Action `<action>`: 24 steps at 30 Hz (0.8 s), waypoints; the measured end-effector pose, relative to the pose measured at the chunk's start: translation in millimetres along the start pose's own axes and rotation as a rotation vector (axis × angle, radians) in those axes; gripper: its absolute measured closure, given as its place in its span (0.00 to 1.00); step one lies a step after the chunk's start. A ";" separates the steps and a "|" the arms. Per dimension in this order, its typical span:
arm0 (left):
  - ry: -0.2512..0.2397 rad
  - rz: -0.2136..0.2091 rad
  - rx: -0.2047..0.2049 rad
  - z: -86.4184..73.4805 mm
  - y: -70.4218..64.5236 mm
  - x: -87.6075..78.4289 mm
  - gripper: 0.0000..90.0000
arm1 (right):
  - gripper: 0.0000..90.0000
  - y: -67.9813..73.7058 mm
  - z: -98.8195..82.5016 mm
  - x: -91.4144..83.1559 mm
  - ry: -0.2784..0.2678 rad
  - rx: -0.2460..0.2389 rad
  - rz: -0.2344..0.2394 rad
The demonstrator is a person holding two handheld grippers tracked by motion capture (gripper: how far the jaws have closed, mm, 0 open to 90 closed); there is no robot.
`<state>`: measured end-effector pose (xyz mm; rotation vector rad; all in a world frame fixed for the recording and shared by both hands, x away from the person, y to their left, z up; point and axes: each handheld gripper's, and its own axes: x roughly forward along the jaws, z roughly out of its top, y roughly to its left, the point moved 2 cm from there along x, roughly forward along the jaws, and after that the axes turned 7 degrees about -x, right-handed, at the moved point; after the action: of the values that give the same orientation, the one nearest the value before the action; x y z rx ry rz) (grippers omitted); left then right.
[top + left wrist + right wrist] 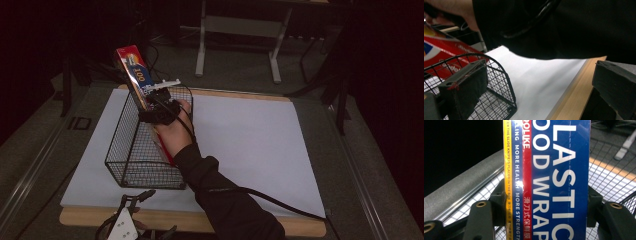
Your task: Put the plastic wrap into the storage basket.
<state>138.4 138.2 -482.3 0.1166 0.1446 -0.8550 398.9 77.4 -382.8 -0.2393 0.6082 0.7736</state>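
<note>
Two grippers are at the table. The right gripper [159, 107] squeezes a long box of plastic food wrap [136, 70] between its jaws. The box tilts, with its low end down inside the black wire basket [131, 165] and its top end sticking up over the far left corner. The basket sits on the left part of the white sheet [250, 145]. The left gripper [131, 220] waits at the near edge of the table [190, 221], just beside the basket, with its jaws wide apart and nothing between them.
</note>
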 end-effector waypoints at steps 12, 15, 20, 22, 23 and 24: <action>0.008 -0.011 0.010 -0.3 -1.8 0.4 0.01 | 0.44 -5.4 -24.6 33.5 0.091 0.036 -0.003; 0.008 -0.013 0.009 -0.4 -1.9 0.5 0.01 | 0.44 -7.8 -33.0 41.2 0.133 0.052 0.000; 0.012 -0.016 0.007 -0.6 -1.9 0.9 0.01 | 0.43 -6.1 -36.9 46.8 0.165 0.055 0.007; 0.014 -0.018 0.006 -0.7 -2.1 1.2 0.01 | 0.43 -5.4 -37.5 48.3 0.175 0.049 0.013; 0.015 -0.019 0.007 -0.9 -2.1 1.3 0.01 | 0.43 -5.0 -37.9 49.2 0.181 0.046 0.019; 0.017 -0.019 0.008 -1.0 -2.2 1.5 0.01 | 0.43 -4.6 -38.1 49.9 0.182 0.044 0.022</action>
<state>137.6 135.9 -483.7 0.1301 0.1590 -0.8738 413.8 87.3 -443.3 -0.2650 0.7995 0.7642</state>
